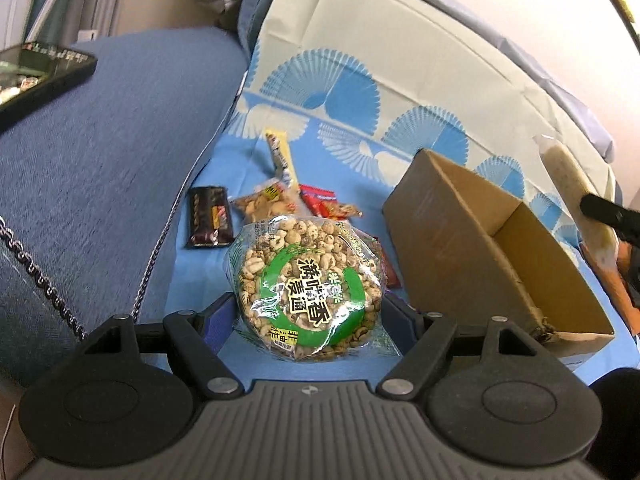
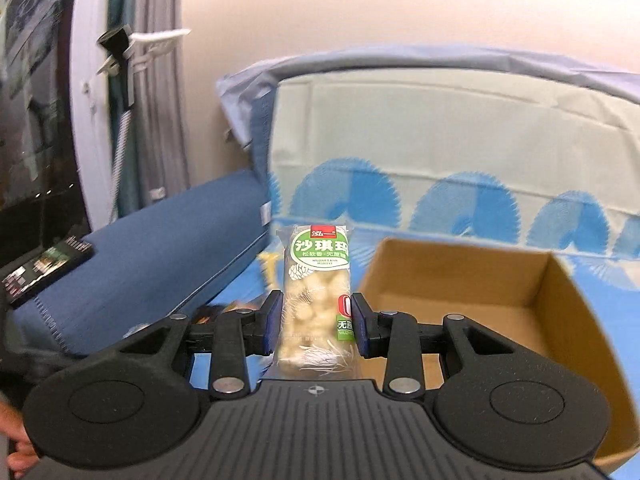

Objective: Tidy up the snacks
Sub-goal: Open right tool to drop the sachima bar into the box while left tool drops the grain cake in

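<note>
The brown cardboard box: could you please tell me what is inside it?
The brown cardboard box shows only bare floor; its near-left corner is hidden behind the right claw and its pale snack bar.

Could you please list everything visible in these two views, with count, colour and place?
Puffed-grain bag: one, clear with green label, between the left fingers.
Rice-crisp bar: one, pale with green label, in the right fingers.
Cardboard box: one, brown, open, on the blue mat.
Loose snacks: several, dark, tan, red, yellow, on the mat behind the bag.
Cushion: one, blue, left.
Phone: one, black, on the cushion.
Left hand-held gripper: black, straddling the bag.
Right hand-held gripper: black, clamping the bar.
</note>
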Available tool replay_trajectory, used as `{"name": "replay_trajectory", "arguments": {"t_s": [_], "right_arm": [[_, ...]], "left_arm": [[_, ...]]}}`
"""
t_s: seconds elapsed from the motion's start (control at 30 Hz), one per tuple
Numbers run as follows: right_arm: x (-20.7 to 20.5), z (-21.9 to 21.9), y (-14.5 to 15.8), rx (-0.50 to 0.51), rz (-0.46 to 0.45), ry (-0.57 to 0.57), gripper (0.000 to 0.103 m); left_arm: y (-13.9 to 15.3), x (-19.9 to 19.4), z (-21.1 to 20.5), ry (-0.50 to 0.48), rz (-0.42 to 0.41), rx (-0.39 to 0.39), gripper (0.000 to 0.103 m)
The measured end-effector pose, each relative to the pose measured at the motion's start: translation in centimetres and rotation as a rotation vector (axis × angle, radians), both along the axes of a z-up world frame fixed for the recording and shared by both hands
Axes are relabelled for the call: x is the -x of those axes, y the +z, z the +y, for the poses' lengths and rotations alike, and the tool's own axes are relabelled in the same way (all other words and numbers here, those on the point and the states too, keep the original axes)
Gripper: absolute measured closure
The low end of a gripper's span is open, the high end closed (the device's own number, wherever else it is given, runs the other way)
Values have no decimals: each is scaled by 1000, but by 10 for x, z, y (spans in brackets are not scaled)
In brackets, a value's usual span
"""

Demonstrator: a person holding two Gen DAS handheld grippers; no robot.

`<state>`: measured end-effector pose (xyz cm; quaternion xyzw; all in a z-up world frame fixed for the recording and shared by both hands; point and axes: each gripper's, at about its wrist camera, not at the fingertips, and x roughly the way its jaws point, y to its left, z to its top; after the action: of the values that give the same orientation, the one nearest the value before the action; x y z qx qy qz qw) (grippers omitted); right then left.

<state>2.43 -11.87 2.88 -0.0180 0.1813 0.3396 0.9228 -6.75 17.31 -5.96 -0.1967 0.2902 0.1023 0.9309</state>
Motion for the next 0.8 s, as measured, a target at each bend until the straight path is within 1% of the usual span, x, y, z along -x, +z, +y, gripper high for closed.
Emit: {"name": "replay_trajectory", "arguments": {"t_s": [0.13, 0.3, 0.43, 0.5, 0.53, 0.6, 0.67, 0.73, 0.8], "right_arm": [[-28, -25, 6, -26, -5, -63, 66], [-57, -49, -2, -81, 18, -132, 66], [-66, -61, -13, -119, 64, -176, 66], [-63, -63, -12, -117, 47, -177, 66], [-60, -63, -11, -113, 33, -177, 68], [-58, -64, -7, -108, 11, -176, 78], [-56, -67, -7, -111, 4, -178, 78], [-61, -68, -10, -99, 22, -187, 83], [-67, -69, -13, -79, 45, -212, 84]], "left_arm": [[7, 3, -10, -8, -1, -19, 21], [16, 3, -25, -35, 32, -38, 21], [25, -1, -40, -57, 58, -62, 21], [31, -5, -47, -66, 60, -68, 21], [35, -8, -52, -73, 60, -70, 21], [42, -15, -61, -87, 58, -81, 21], [51, -24, -72, -107, 48, -95, 21], [59, -34, -82, -124, 43, -103, 21], [66, -44, -94, -143, 33, -105, 21]]}}
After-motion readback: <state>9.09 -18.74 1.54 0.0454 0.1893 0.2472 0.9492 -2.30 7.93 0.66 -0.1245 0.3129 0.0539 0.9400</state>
